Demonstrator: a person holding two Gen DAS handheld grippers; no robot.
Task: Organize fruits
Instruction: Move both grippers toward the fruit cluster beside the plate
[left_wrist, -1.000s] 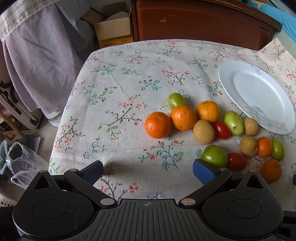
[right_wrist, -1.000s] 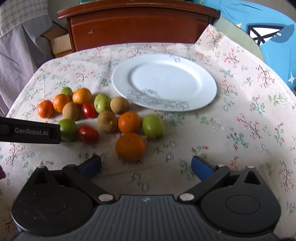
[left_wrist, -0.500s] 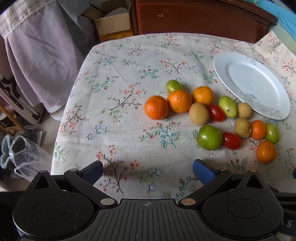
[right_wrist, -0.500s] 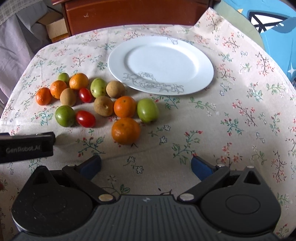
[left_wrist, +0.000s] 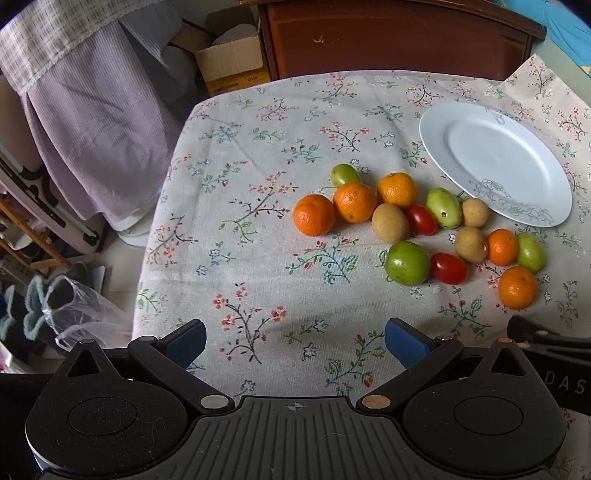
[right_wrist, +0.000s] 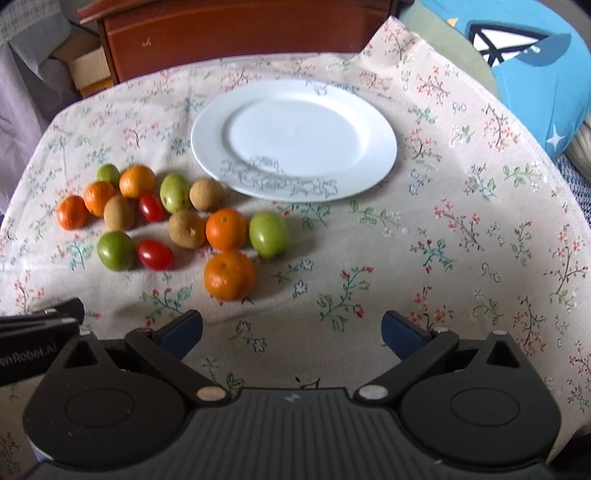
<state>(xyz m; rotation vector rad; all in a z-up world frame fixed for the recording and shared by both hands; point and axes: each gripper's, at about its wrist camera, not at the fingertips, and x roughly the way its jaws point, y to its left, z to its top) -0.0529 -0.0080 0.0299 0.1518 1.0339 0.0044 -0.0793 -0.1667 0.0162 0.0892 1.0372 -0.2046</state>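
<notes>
Meanwhile, both tools, left tool (left_wrist: 294, 341) & right tool (right_wrist: 291, 330), have been drawn back w/ jaws wide and nothing gripped, so no fruit's been sorted: fruits (right_wrist: 173, 221) sit loose at frame centre-left on the table (right_wrist: 461, 240), plate (right_wrist: 362, 122) above bare.

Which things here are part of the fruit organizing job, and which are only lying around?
Job: oranges, green fruits, red tomatoes, brown fruits, white plate.
Lying around: cardboard box, plastic bag, wooden cabinet, hanging cloth.
</notes>
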